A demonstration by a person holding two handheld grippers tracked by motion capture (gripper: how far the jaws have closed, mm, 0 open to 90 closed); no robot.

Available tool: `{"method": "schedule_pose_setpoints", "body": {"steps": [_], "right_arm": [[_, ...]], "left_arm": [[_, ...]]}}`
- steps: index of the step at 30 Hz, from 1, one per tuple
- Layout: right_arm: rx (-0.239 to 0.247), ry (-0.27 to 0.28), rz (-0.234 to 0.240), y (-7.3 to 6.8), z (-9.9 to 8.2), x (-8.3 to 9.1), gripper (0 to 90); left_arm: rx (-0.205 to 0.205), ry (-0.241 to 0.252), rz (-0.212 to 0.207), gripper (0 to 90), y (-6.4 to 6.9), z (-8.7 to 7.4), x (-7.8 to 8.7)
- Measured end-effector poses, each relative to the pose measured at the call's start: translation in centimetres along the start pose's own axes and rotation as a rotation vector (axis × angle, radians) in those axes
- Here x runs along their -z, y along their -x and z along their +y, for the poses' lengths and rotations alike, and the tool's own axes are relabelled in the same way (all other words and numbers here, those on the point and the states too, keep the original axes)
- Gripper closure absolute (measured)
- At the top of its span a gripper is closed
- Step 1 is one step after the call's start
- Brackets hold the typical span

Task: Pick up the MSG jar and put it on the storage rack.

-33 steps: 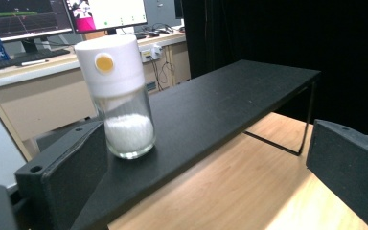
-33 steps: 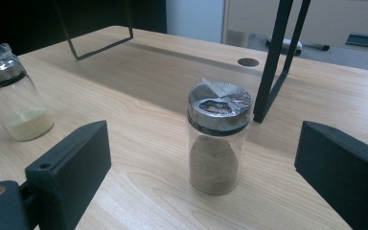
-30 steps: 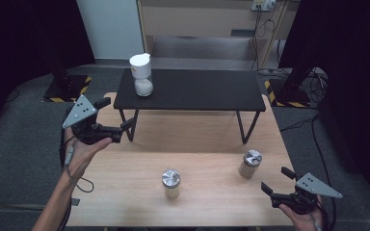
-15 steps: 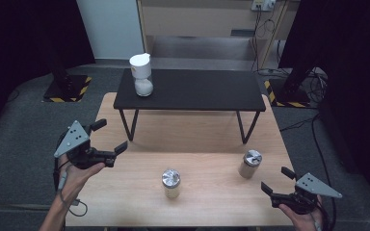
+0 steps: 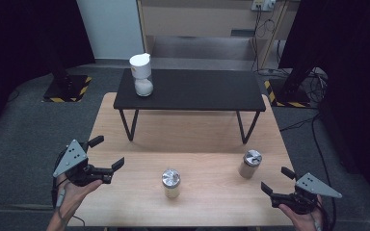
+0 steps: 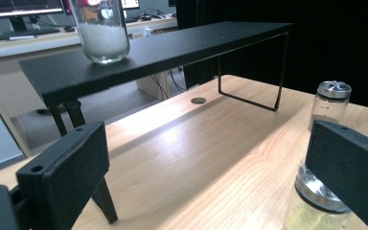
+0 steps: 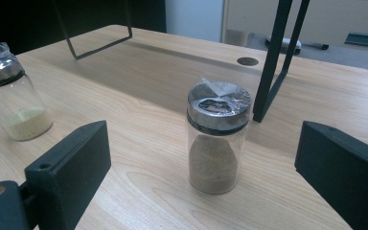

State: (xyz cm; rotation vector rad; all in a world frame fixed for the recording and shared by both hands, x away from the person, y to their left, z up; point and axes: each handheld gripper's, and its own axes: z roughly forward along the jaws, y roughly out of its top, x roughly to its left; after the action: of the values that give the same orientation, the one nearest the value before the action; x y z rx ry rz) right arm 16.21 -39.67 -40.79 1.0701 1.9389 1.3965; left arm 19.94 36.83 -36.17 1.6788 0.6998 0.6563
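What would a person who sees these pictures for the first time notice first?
Probably the two small glass jars with foil-covered lids on the wooden table: the jar of yellowish powder near the front middle and the jar of brown powder to its right. Each has an open claw aimed its way, the left claw and the right claw. Behind them a white-filled jar stands on the black shelf.

Right gripper (image 7: 203, 179) wide open, jar of brown powder (image 7: 218, 138) upright between its jaws untouched, jar of yellow grains (image 7: 14, 98) near the tabletop's (image 7: 139, 72) left edge, black shelf leg (image 7: 278, 57) just behind.
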Motion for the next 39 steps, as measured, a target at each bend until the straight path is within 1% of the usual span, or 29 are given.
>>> {"method": "schedule_pose_setpoints", "body": {"steps": [2, 9, 12, 13, 15, 18, 20, 23, 27, 32, 36, 39], "right_arm": [[0.001, 0.0, 0.001, 0.0, 0.0, 0.0, 5.5], [-0.001, 0.002, 0.001, 0.0, 0.0, 0.0, 5.5], [0.002, 0.0, 0.002, 0.0, 0.0, 0.0, 5.5], [0.002, 0.001, 0.002, 0.0, 0.0, 0.0, 5.5], [0.002, 0.001, 0.001, 0.0, 0.0, 0.0, 5.5], [0.001, 0.001, 0.001, 0.0, 0.0, 0.0, 5.5], [0.002, 0.002, 0.001, 0.0, 0.0, 0.0, 5.5], [0.004, 0.002, 0.002, 0.0, 0.0, 0.0, 5.5], [0.005, 0.001, 0.002, 0.0, 0.0, 0.0, 5.5], [0.006, 0.002, 0.003, 0.0, 0.0, 0.0, 5.5], [0.008, 0.002, 0.005, 0.0, 0.0, 0.0, 5.5], [0.009, 0.001, 0.006, 0.0, 0.0, 0.0, 5.5]], "left_arm": [[-0.007, -0.012, -0.002, 0.0, 0.1, -0.3, 0.1], [0.002, -0.034, -0.009, 0.3, 0.4, -1.7, 0.7], [0.021, -0.032, -0.015, 0.5, 0.4, -2.6, 0.9], [0.02, -0.039, -0.016, 0.5, 0.3, -2.8, 1.0], [0.022, -0.052, -0.013, 0.6, 0.3, -3.2, 1.2], [0.038, -0.05, -0.015, 0.8, 0.2, -3.8, 1.5], [0.04, -0.053, -0.016, 0.9, 0.2, -3.9, 1.6], [0.059, -0.054, -0.023, 0.9, 0.0, -4.8, 1.8], [0.073, -0.064, -0.021, 0.9, -0.1, -5.3, 2.0], [0.071, -0.06, -0.012, 0.9, 0.0, -5.8, 2.1], [0.058, -0.077, -0.003, 0.9, 0.0, -6.1, 2.2], [0.061, -0.078, -0.001, 0.9, -0.1, -6.3, 2.2]]}}
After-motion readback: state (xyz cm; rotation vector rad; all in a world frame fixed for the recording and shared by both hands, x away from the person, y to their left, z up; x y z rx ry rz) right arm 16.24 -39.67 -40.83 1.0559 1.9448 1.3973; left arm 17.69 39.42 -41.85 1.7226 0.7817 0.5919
